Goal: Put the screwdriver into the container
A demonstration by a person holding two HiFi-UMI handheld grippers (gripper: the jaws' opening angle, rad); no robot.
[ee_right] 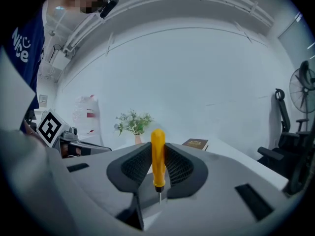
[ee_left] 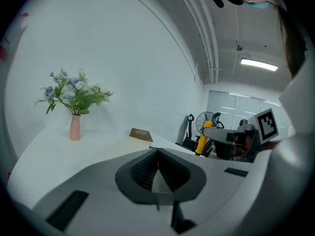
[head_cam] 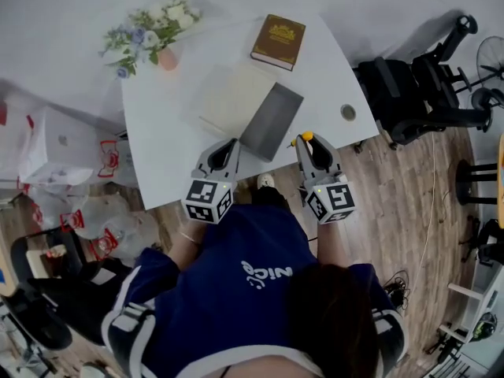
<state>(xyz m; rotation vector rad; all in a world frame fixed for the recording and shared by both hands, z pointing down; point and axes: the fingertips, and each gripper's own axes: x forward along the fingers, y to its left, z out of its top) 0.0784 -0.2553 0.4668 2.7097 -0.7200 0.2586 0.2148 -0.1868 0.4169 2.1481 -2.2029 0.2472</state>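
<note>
Shirt and dark hair of the person fill the bottom of the head view. Just above them two hand-held grippers are side by side at the near edge of the white bench.

The left hand-held gripper has its jaws closed together with nothing between them. The right hand-held gripper is closed on the one screwdriver, whose yellow handle stands upright between the pads with the thin tip down. In the head view only the yellow end shows.

The one container lies on the bench above and between the two grippers, its lower corner near the left gripper's tips. It looks like a flat grey rectangle, and I cannot make out its walls or its inside.

Bare bench is to the left of the container, and also to the right of it, up to a round hole near the right edge. Partly under the container lies a pale sheet. Farther up are one book and one vase with flowers.

One chair stands close to the bench's right edge. More things on the floor at the right edge of the frame are cut off.
</note>
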